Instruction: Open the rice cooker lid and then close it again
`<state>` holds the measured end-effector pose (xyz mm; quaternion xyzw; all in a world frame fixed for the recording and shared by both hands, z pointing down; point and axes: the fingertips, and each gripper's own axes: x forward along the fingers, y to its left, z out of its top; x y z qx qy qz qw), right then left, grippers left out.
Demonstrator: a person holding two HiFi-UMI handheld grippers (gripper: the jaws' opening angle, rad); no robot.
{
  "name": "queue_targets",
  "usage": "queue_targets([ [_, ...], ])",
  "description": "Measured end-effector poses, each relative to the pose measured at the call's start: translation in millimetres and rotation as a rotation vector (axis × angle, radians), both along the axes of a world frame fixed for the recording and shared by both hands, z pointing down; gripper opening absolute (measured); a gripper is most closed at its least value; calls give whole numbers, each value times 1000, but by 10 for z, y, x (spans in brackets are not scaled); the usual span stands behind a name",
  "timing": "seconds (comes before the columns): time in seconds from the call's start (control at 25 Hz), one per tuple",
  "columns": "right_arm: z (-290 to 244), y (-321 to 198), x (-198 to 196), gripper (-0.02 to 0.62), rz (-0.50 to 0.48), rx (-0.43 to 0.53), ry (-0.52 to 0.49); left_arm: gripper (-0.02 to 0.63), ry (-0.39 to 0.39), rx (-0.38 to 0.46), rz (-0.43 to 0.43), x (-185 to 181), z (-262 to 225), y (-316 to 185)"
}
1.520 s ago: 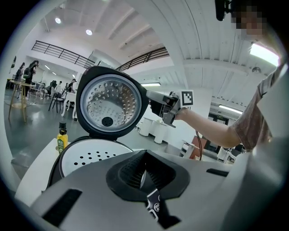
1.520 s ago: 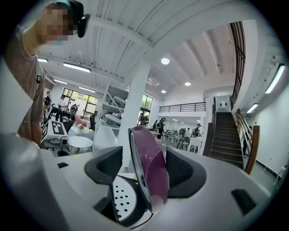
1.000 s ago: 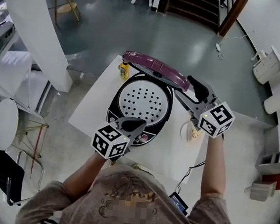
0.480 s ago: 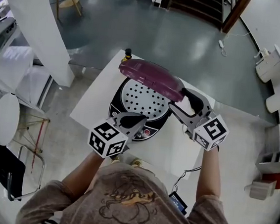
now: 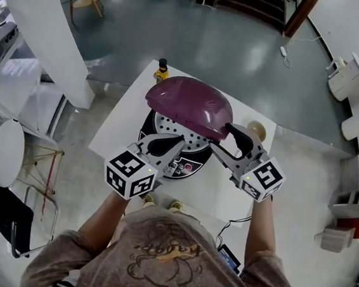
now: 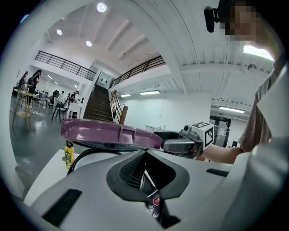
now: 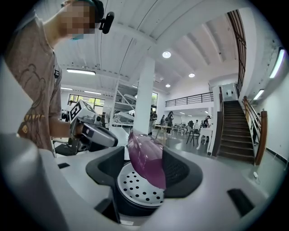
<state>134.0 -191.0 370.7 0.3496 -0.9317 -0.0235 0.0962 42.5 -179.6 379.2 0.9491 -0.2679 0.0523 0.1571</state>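
Note:
A black rice cooker stands on the white table. Its purple lid hangs half lowered over the perforated inner plate. My right gripper grips the lid's right rim, one jaw above it and one below. Those jaws have just been closing a little on the rim. In the right gripper view the lid runs between the pads. My left gripper is shut on nothing and hovers over the cooker's front panel. The left gripper view shows the lid edge-on and level.
A yellow bottle stands at the table's far edge behind the cooker. A round beige thing sits at the far right of the table. A white column and a white chair stand to the left.
The lid has swung down from nearly upright to about halfway over the pot. My right gripper came down and nearer with it. My left gripper rose slightly and shifted left.

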Motion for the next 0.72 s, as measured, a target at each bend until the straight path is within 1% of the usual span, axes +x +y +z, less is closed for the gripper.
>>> queue_targets([
  [0.16,110,66,-32,261,-1,-20,-10,20,26,15,-3,-23,-110,-36],
  [0.32,237,120,-53,255,-13,-59,-26,21,49,18,2,-4,-194,-77],
  [0.56,396,184,-72,244,-13,-101,-65,20,5,7,-21,-6,-22,-179],
  [0.72,428,191,-73,232,-22,-108,-61,20,6,-4,-25,-7,33,-213],
])
